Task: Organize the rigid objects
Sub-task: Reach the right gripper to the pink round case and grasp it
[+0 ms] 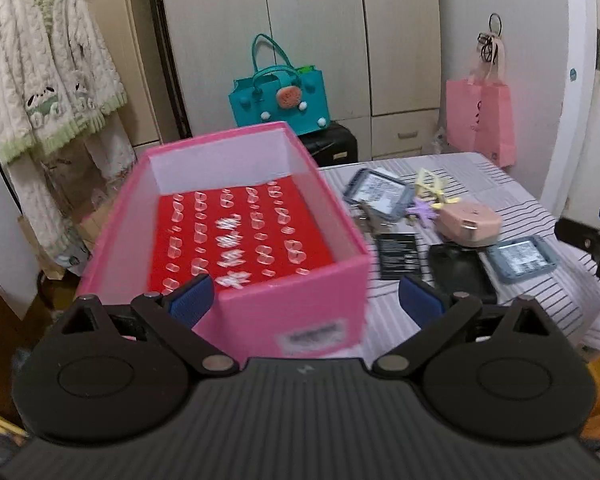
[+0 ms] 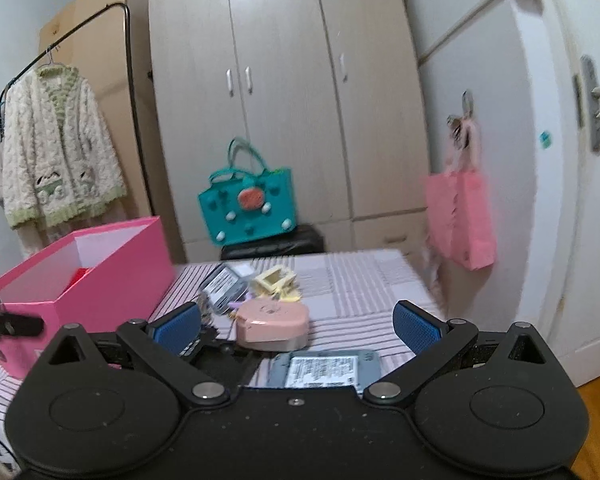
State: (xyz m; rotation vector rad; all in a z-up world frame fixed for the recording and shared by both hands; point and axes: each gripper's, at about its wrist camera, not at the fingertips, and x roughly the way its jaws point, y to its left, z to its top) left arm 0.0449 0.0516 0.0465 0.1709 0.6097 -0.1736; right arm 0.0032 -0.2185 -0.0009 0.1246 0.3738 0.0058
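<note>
Our left gripper [image 1: 306,300] hangs with its jaws spread wide and nothing between them; its left blue pad [image 1: 192,300] sits over the near wall of the pink box [image 1: 296,308], the right one just above a black flat object [image 1: 460,272] on the striped counter [image 1: 540,300]. We see the box open, a red printed sheet [image 1: 240,236] lining its floor. Right of the box, near but apart from our jaws, lie a black card [image 1: 398,254], a pink rounded case [image 1: 468,222], two grey cased devices [image 1: 378,192] [image 1: 522,258] and a yellow clip [image 1: 430,182].

Our right gripper [image 2: 296,324] is likewise wide and empty. Just below its jaws lies one grey device [image 2: 324,370]; the pink case [image 2: 272,322] rests between the pads, a little further out. Beyond are the yellow clip [image 2: 274,280] and the second grey device [image 2: 224,284], with the pink box [image 2: 112,284] off to the left.
</note>
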